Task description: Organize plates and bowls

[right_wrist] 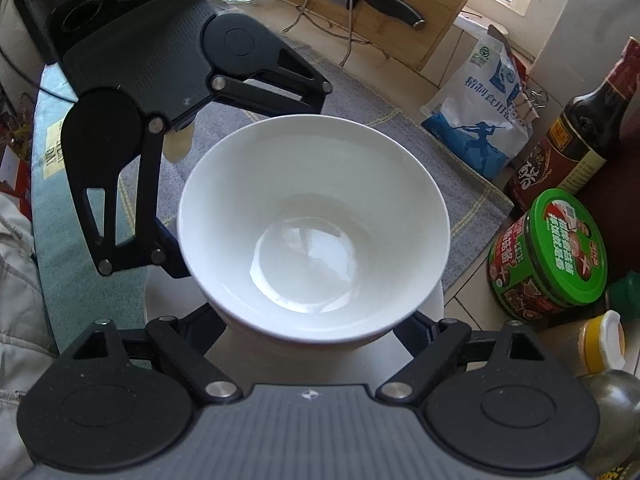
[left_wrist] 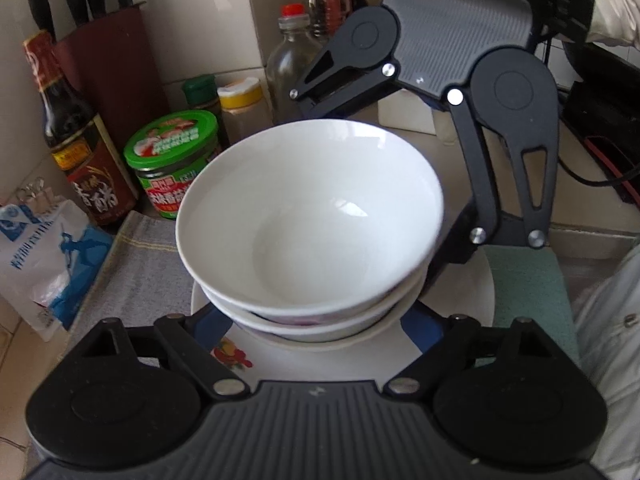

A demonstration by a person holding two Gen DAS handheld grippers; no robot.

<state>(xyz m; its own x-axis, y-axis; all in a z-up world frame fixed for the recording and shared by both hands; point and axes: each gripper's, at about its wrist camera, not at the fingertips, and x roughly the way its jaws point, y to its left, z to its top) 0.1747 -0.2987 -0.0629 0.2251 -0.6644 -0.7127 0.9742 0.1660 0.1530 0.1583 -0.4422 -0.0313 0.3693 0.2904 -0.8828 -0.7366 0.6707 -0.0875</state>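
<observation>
A white bowl (left_wrist: 310, 216) is stacked in another bowl (left_wrist: 320, 322) on a plate (left_wrist: 452, 316) with a fruit picture, so the dishes are kept in one neat pile on the table (right_wrist: 476, 300). The pile is flanked by the left gripper (left_wrist: 320, 320) and the right gripper (right_wrist: 310, 320); both are spread apart and nothing is clamped, so the bowl looks set down. Chinese writing is seen on the green-lidded jar (left_wrist: 172, 160), the dark sauce bottle (left_wrist: 76, 132) and the salt bag (right_wrist: 476, 120), but no brand can be made out.

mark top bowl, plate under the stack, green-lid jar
top bowl (left_wrist: 312, 216): left wrist view, inner wall
plate (left_wrist: 320, 360): left wrist view, bare near rim
green-lid jar (right_wrist: 560, 240): right wrist view, lid top
</observation>
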